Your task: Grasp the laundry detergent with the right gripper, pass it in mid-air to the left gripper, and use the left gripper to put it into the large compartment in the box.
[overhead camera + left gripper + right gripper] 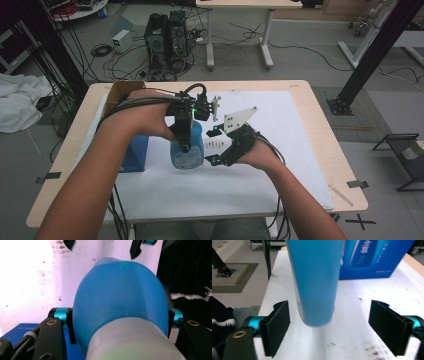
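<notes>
Fingers of left gripper pinch the blue bottle from above at its shoulder, bottle upright over white mat, mid-table. Right gripper jaws spread wide, flanking the bottle base, not touching. Blue box just left of bottle.
</notes>
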